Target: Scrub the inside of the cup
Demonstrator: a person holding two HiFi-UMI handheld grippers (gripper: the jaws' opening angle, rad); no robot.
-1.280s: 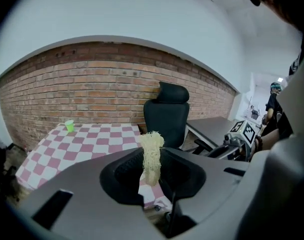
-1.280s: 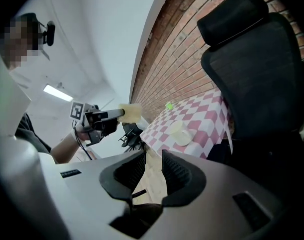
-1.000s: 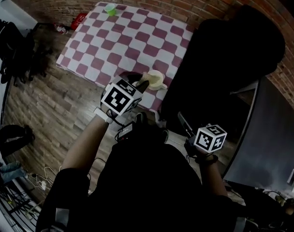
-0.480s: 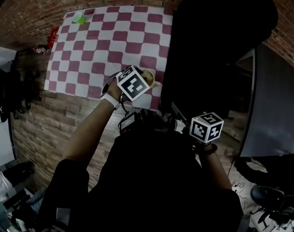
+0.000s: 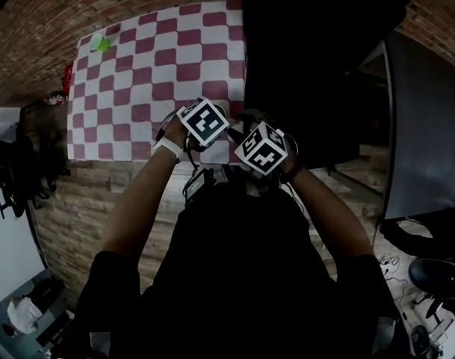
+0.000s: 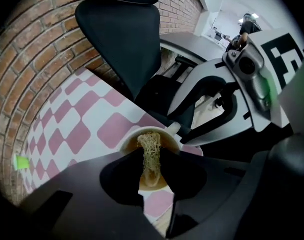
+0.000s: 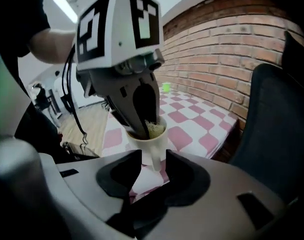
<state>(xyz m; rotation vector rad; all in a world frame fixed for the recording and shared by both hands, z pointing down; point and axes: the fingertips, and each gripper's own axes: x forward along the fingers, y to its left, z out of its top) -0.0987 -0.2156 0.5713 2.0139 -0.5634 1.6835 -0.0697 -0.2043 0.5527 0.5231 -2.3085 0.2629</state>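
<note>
Two claws at cup [image 7: 144, 142]: left claw [image 6: 151, 151] clenches loofah [image 6: 150, 140] down inside it for scrubbing; right claw [image 7: 153, 152] released, jaws have just been opening, handle [image 7: 154, 162] between them, likely to steady cup.

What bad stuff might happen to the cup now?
1. The right gripper has just been opening its jaws. The handle of the cream ceramic cup stands between them unclamped, so scrubbing might slide or tip the cup.
2. The cup stands near the edge of the pink-and-white checked tablecloth, so a push could knock it off.
3. The left gripper pinches only a narrow strip of the yellowish fibrous loofah scrubber, which might slip out.
</note>
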